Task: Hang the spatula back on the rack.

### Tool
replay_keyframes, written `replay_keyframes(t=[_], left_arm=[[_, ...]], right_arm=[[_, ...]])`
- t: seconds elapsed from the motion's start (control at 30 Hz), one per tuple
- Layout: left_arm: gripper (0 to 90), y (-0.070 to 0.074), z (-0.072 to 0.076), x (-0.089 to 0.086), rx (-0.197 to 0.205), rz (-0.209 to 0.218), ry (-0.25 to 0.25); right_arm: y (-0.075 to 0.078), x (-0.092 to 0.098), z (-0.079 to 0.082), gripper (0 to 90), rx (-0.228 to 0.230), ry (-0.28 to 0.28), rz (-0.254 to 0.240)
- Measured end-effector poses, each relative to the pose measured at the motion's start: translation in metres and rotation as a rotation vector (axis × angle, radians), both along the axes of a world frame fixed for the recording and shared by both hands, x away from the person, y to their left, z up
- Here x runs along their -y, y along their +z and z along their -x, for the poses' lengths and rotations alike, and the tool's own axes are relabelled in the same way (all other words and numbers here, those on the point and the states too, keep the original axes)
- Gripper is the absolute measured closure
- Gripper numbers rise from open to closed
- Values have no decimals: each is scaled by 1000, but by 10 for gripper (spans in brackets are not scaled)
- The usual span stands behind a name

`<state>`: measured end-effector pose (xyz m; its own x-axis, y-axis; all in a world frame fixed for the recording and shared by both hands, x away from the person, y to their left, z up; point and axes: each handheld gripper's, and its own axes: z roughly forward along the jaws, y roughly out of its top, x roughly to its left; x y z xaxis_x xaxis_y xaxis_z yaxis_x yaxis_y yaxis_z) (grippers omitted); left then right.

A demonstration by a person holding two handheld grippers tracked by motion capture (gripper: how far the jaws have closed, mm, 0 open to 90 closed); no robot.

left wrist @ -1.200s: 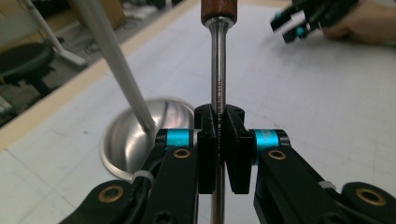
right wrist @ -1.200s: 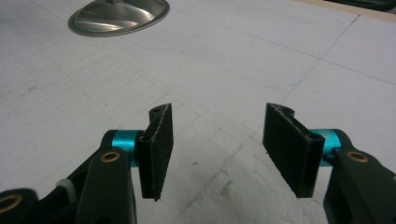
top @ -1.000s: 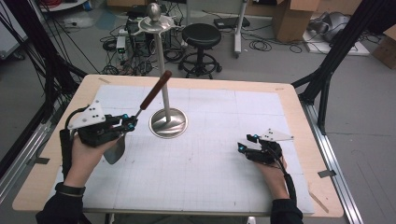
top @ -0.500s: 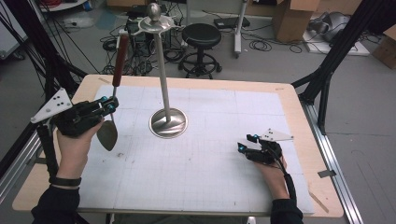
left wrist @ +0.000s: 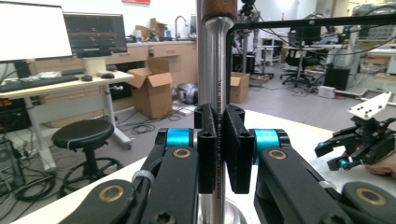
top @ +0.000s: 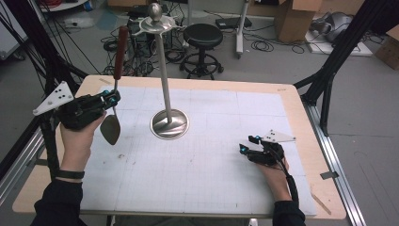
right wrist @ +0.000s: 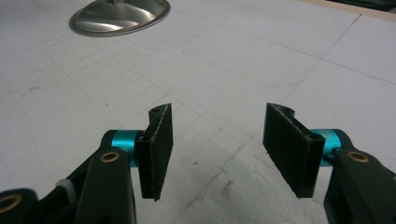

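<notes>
At the table's left edge, the left gripper (top: 112, 98) is clamping a spatula (top: 115, 89) by its metal shank, jaws pressed tight on it. Its long axis is standing near vertical: brown handle pointing up, blade hanging down above the white mat (top: 207, 160). Stamped writing on the shank is running lengthwise, unreadable. The right gripper (top: 248, 144) is resting near-right, jaws apart, holding nothing.

Left hand-held gripper (left wrist: 218, 154): jaws clamped on upright steel utensil shaft (left wrist: 215, 70), wooden handle (left wrist: 215, 7) above. Black stool (left wrist: 84, 135) far left of shaft; right hand-held gripper (left wrist: 334, 154) on surface (left wrist: 289, 126), right.
</notes>
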<state>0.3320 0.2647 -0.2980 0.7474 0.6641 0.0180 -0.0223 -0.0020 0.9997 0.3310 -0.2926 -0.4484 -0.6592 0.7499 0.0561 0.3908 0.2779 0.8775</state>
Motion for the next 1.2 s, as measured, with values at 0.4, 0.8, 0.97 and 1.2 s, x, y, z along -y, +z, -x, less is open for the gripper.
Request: replay_keyframes(t=[0.4, 0.8, 0.97, 1.2], left_arm=[[843, 1, -7, 6, -2, -38, 3], [843, -3, -17, 14, -1, -47, 9], [843, -4, -21, 20, 8, -34, 14], [843, -8, -27, 25, 20, -24, 42]], right_arm=[[0, 0, 0, 425, -1, 2, 2], [0, 0, 0, 425, -1, 2, 3], [0, 0, 0, 425, 2, 2, 5], [0, 0, 0, 425, 2, 3, 5]])
